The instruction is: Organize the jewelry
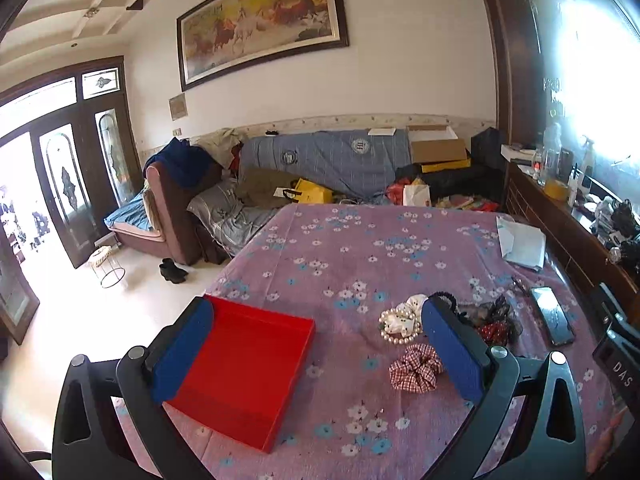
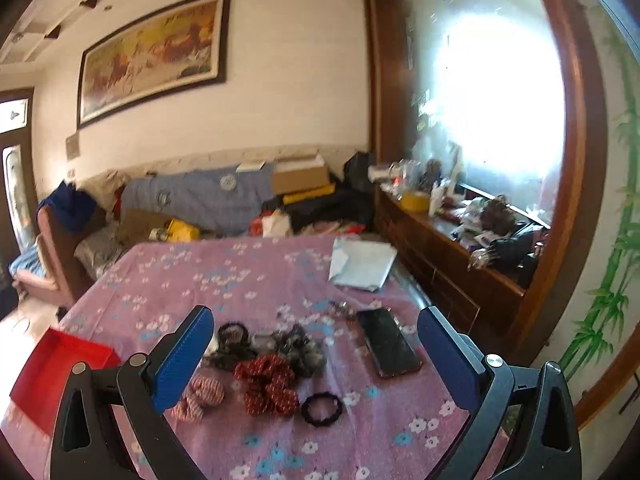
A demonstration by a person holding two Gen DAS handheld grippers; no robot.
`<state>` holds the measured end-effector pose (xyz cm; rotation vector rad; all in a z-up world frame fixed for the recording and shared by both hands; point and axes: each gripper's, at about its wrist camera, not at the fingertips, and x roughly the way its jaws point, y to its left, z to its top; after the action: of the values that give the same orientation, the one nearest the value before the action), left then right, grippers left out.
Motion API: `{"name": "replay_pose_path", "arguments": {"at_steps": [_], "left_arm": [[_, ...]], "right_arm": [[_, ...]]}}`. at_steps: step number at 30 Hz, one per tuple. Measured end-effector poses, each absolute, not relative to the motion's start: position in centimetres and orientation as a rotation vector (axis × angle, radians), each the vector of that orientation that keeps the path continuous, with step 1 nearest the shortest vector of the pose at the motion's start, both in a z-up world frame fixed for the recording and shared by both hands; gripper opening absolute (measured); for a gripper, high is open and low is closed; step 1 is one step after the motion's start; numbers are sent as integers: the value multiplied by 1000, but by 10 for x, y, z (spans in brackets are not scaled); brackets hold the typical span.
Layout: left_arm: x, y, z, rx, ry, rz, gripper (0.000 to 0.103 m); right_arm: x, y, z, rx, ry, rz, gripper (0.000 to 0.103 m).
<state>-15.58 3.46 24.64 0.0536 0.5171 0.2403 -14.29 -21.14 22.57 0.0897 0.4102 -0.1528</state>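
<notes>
The red tray [image 1: 244, 372] lies empty on the worktop [image 1: 340, 248], open side up, likely to take the pieces; the pearl ring [image 1: 400, 322] and check scrunchie [image 1: 416, 368] lie just beside it, the red scrunchie [image 2: 266, 384], black tie [image 2: 322, 409] and dark ties [image 2: 296, 346] together near a phone [image 2: 386, 342]. The left gripper [image 1: 316, 354] hangs above tray and pile, fingers wide, holding nothing; the right gripper [image 2: 314, 356] hangs over the pile, fingers wide and empty, seemingly ready to pick.

A dark phone [image 2: 387, 342] is lying just inside the right-hand tong, folded white paper [image 2: 362, 263] is resting beyond it, and a cluttered sofa [image 1: 320, 168] is standing farther off.
</notes>
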Motion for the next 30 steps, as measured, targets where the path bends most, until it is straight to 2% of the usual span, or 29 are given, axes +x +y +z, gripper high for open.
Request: {"name": "replay_pose_path", "arguments": {"at_steps": [5, 18, 23, 30], "left_arm": [[-150, 32, 240, 60, 551, 224, 103], [-131, 54, 218, 7, 711, 226, 103], [-167, 92, 236, 3, 694, 378, 103], [-235, 142, 264, 112, 615, 765, 103]], "right_arm": [[-127, -210, 204, 124, 546, -120, 103], [-112, -184, 178, 62, 659, -64, 103], [-92, -145, 171, 16, 691, 27, 103], [-66, -37, 180, -105, 688, 316, 103]]}}
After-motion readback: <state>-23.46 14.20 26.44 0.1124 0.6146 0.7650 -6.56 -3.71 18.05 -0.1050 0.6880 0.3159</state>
